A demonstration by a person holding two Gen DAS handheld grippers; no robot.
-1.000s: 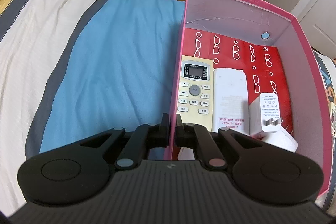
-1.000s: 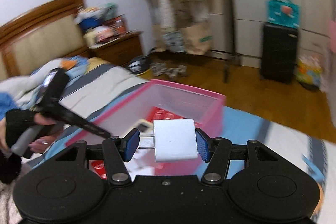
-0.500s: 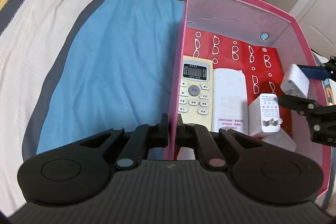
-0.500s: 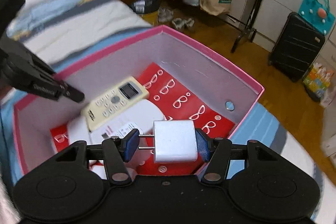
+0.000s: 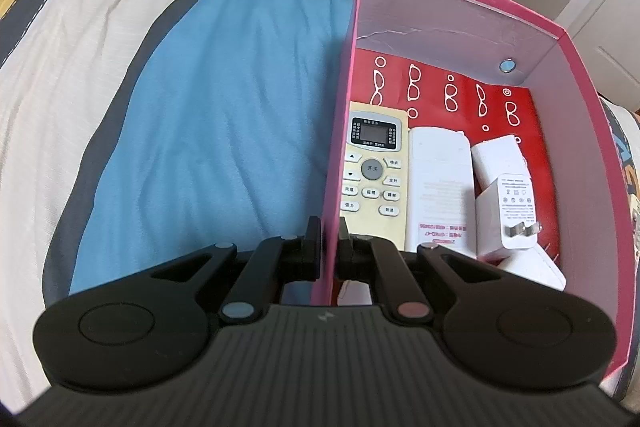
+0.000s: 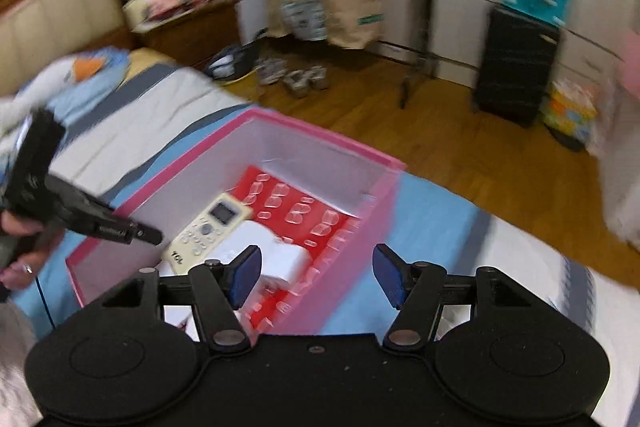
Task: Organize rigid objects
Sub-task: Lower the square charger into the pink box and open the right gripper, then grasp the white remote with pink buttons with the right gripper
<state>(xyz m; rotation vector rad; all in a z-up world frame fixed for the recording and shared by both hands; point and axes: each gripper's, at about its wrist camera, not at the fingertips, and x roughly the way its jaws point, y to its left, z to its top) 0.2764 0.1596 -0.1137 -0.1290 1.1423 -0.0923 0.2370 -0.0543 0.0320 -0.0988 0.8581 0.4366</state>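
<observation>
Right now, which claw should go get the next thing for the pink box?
Probably the right claw: it is empty, with jaws opening above the pink box. The left claw is shut on the box's wall, steadying it.

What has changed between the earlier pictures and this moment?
The right hand-held gripper let go of the white charger, which now lies in the pink box; its jaws are opening, nothing between them. The left hand-held gripper stays clamped on the box wall.
</observation>
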